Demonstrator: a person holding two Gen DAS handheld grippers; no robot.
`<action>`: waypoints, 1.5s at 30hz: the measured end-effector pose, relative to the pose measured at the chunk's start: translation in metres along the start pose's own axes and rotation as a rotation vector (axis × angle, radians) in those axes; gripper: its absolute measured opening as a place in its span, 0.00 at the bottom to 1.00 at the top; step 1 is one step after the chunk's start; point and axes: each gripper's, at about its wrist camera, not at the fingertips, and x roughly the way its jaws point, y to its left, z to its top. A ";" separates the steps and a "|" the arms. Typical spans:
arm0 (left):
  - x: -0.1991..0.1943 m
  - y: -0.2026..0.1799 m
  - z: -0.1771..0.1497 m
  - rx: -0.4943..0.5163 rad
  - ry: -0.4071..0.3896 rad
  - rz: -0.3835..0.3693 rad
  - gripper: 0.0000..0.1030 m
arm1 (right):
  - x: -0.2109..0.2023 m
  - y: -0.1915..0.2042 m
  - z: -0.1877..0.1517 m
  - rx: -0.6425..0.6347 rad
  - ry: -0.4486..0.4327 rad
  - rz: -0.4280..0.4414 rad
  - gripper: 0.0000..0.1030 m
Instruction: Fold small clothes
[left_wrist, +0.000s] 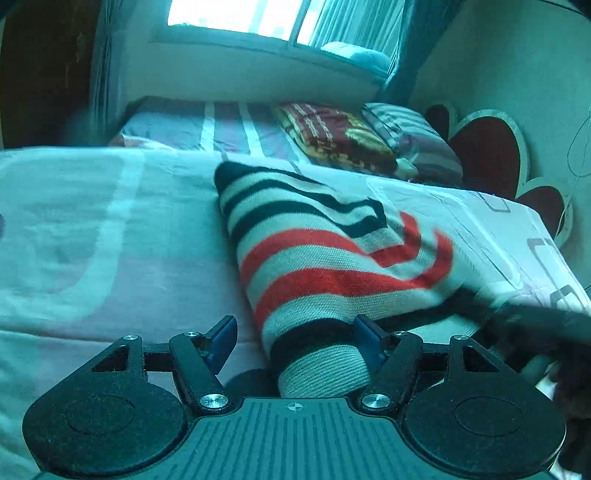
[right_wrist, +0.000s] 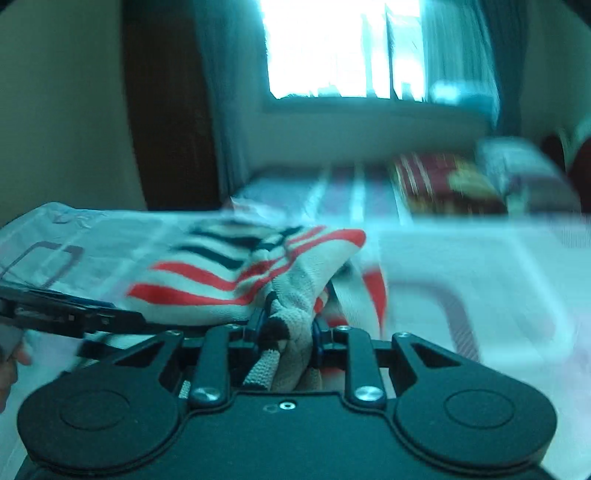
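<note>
Striped sweater (left_wrist: 317, 258) hem | right gripper (right_wrist: 288, 328) pinching | left gripper (left_wrist: 295, 336) spread

A bed (left_wrist: 110, 240) fills the foreground, spread with a pale sheet (left_wrist: 74, 206) printed with broad curved bands and small rectangular outlines. Beyond it lies a second bed (left_wrist: 192, 129) with a striped cover. On it, toward the right, a dark red patterned blanket (left_wrist: 332, 136) sits folded — just beside a striped pillow (left_wrist: 410, 129). A bright window (left_wrist: 240, 14) with curtains (left_wrist: 354, 22) fills the far wall. At right stands a headboard (left_wrist: 487, 147) shaped in rounded dark red lobes with pale edges.
</note>
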 end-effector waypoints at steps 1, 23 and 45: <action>0.002 -0.001 0.001 -0.015 0.010 -0.011 0.67 | -0.001 -0.003 -0.007 0.023 -0.030 0.013 0.23; -0.008 0.005 0.000 0.009 0.008 -0.045 0.76 | -0.037 -0.055 -0.012 0.344 -0.017 0.137 0.38; -0.049 -0.002 0.004 0.125 -0.104 -0.004 0.79 | -0.080 -0.067 -0.026 0.334 -0.104 0.121 0.37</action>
